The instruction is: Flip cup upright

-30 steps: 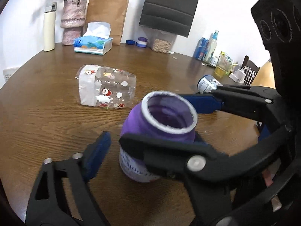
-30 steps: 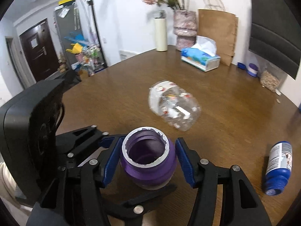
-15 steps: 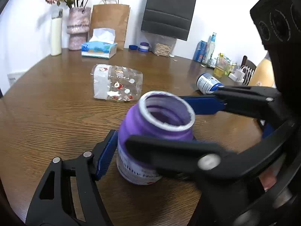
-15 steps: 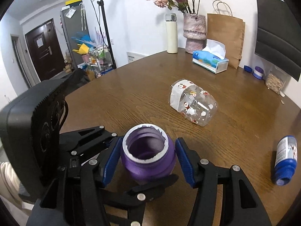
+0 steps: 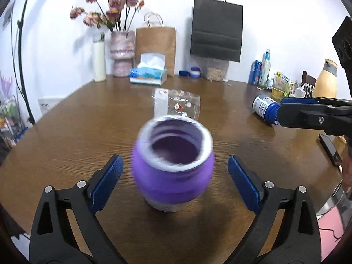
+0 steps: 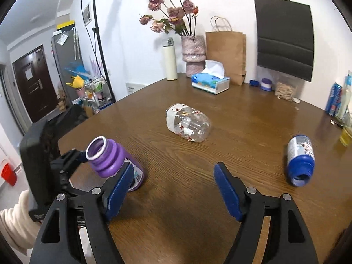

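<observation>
Blue-padded left gripper (image 5: 173, 173) is spread wide around the upright purple cup (image 5: 173, 169), not touching; right gripper (image 6: 173, 189) also spread, empty. At twelve o'clock lies a clear patterned bottle (image 5: 177, 106). Risk: a pad clipping the cup could topple it.

Nothing here is actually readable — the purple cup (image 6: 114, 161) by the right gripper's (image 6: 173, 187) left finger has a label with a tiny QR-like square, and the blue bottle (image 6: 300, 159) off to its right has a label too, both just blur.
</observation>
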The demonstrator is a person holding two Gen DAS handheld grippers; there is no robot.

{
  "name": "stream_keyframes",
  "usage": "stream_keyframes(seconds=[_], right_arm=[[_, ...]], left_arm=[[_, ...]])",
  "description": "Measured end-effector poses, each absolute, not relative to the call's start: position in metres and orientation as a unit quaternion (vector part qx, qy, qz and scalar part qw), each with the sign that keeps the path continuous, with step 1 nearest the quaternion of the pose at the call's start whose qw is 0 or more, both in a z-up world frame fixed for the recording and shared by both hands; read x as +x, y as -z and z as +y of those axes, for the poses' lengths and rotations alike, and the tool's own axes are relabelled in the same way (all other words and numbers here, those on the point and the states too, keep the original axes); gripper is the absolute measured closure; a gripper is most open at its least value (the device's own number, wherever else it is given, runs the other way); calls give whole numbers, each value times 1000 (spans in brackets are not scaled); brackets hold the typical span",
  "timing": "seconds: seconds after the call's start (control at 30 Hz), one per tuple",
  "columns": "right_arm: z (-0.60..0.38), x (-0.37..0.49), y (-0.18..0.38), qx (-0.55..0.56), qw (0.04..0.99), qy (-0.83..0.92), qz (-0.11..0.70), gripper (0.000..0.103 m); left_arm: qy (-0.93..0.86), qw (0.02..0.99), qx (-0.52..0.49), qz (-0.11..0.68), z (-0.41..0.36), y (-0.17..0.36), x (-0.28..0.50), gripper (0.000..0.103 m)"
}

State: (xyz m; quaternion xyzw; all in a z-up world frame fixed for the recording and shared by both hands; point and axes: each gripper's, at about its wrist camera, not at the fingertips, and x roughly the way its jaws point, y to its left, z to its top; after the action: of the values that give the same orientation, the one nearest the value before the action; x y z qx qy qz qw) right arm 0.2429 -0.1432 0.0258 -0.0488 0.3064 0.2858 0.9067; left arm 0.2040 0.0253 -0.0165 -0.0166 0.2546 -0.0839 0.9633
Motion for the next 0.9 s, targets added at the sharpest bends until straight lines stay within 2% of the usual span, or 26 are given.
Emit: stream_keyframes(seconds=[0.2, 0.83, 0.87, 0.9], right_arm=[[-145, 218, -23, -56, 913, -282, 289, 23], [-167, 209, -17, -7, 933, -243, 265, 23], [-169, 205, -19, -4, 936, -241, 257, 23], [-171, 196, -20, 0, 940, -240, 241, 21]], left_arm=[[105, 958, -13, 268, 23, 20, 218, 8], [72, 970, -15, 230, 36, -9, 178, 8], [65, 973, -13, 223, 37, -13, 170, 6], [55, 975, -15, 213, 38, -16, 160, 0]])
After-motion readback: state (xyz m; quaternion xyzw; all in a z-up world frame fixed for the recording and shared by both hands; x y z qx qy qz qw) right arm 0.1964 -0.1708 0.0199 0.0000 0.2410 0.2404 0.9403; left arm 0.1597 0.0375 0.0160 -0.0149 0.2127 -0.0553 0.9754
